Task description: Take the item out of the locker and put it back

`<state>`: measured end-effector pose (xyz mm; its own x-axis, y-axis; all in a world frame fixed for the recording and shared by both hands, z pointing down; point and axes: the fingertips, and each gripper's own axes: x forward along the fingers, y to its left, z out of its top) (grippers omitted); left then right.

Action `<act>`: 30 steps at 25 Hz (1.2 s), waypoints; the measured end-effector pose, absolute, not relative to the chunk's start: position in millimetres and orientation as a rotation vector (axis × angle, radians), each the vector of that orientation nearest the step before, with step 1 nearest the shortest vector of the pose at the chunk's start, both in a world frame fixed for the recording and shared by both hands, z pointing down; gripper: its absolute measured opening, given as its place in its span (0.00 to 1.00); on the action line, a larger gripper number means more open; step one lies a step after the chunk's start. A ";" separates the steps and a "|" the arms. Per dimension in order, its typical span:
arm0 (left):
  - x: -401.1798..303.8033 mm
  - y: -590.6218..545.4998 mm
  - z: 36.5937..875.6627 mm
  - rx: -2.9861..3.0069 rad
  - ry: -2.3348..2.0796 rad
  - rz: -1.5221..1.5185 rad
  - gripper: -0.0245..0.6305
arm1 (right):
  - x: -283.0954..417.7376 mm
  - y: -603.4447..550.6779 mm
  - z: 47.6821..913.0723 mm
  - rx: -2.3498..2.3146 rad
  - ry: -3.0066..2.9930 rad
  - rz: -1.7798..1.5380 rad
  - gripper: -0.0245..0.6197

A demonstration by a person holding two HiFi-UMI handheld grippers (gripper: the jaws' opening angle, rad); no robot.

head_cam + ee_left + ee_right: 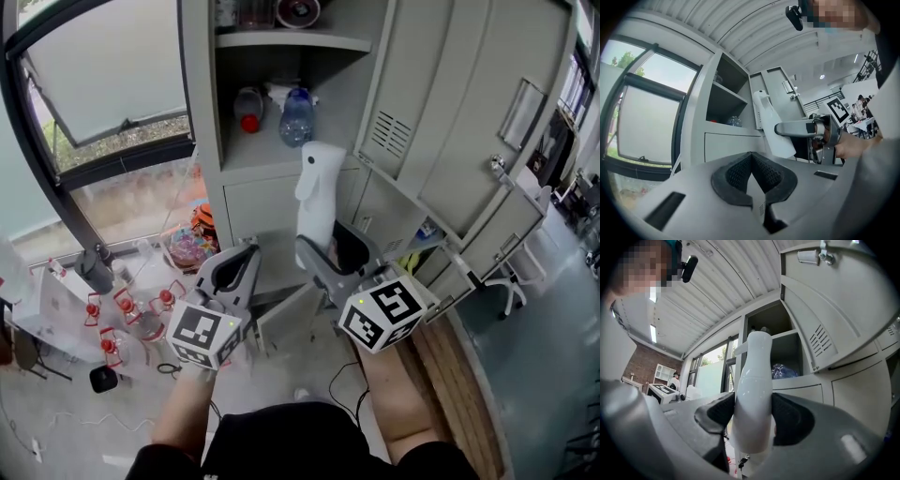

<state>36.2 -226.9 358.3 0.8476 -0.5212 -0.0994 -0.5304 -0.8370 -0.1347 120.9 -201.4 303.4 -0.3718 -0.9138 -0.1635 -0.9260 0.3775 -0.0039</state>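
A tall white spray bottle (317, 202) stands upright between the pads of my right gripper (330, 246), which is shut on its lower body in front of the grey locker (281, 155). In the right gripper view the bottle (754, 394) fills the gap between both dark pads of that gripper (752, 416). My left gripper (246, 251) hangs to the left of the bottle, apart from it and lower than the open shelf. Its jaws (751, 161) are shut with nothing between them. The left gripper view also shows the bottle (761, 112) at centre right.
The open locker compartment holds a clear blue-capped bottle (296, 117) and a red-capped bottle (248, 110). Its door (450, 112) swings out to the right. Small red-capped bottles (122, 309), a colourful bag (192, 246) and cables lie on the floor by the window.
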 end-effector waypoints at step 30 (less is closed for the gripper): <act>30.5 -215.9 435.9 -2.977 0.836 -0.047 0.06 | 151.8 -168.3 425.5 -1.724 2.453 -0.161 0.41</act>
<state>30.5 -215.9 435.9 0.8536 -0.5207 0.0161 -0.5192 -0.8528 -0.0554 151.8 -168.3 425.5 -0.3344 -0.9410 -0.0520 -0.9261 0.3383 -0.1671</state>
